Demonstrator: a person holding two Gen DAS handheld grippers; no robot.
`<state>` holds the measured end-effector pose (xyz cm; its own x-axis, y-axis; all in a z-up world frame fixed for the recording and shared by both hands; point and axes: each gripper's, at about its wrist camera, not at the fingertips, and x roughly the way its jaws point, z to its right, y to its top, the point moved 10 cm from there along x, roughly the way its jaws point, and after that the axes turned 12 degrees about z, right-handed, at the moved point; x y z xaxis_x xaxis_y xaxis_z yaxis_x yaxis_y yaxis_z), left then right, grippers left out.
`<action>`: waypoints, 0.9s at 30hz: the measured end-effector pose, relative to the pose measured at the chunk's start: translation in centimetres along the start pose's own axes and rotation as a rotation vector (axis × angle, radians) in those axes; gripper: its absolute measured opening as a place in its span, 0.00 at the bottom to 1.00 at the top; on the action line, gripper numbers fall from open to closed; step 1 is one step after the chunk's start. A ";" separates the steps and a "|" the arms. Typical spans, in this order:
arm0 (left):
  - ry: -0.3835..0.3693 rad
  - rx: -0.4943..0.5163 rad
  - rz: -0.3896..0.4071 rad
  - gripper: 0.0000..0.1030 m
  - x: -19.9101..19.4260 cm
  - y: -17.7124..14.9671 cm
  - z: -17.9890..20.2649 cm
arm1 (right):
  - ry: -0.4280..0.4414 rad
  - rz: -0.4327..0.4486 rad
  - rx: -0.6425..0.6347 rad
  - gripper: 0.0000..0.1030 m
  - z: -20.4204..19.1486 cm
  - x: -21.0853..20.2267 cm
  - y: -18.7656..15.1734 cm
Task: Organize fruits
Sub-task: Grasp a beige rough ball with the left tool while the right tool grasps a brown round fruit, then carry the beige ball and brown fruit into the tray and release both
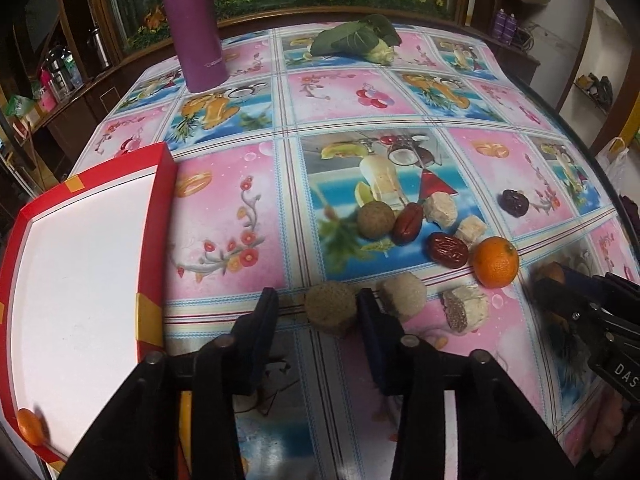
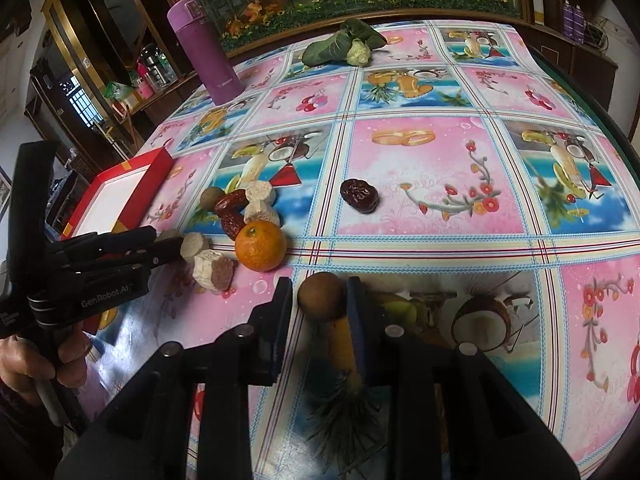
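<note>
Fruit-printed cloth covers the table [image 1: 256,240]. Left claw [image 1: 318,312] stands wide around a brown round fruit [image 1: 330,310], not gripping it. Right claw [image 2: 320,300] stands wide around a smooth brown fruit [image 2: 320,294]. Beside them lies an orange [image 2: 260,246]; another orange [image 1: 30,426] sits in the red tray [image 1: 152,208].

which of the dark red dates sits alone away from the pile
The darkest, purplish date, lying by itself on the pink flower square. The other two dates are redder and packed among the pale chunks beside the orange.
</note>
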<state>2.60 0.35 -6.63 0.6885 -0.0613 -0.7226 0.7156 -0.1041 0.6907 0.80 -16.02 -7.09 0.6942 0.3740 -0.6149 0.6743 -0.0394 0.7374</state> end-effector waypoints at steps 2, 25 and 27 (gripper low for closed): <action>-0.008 0.003 0.003 0.29 -0.1 0.0 0.3 | -0.002 -0.001 -0.002 0.24 0.0 0.1 0.0; 0.064 -0.081 0.227 0.25 -10.3 3.6 -4.9 | 0.074 0.114 -0.023 0.24 -5.3 -3.1 3.5; 0.089 -0.102 0.240 0.25 -11.1 3.4 -6.7 | 0.101 0.125 -0.049 0.24 -7.2 -3.2 4.2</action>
<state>-1.82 7.28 3.94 0.8440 0.0159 -0.5361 0.5361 0.0032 0.8441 -0.43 -10.71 0.01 0.7411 0.4608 -0.4883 0.5698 -0.0470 0.8205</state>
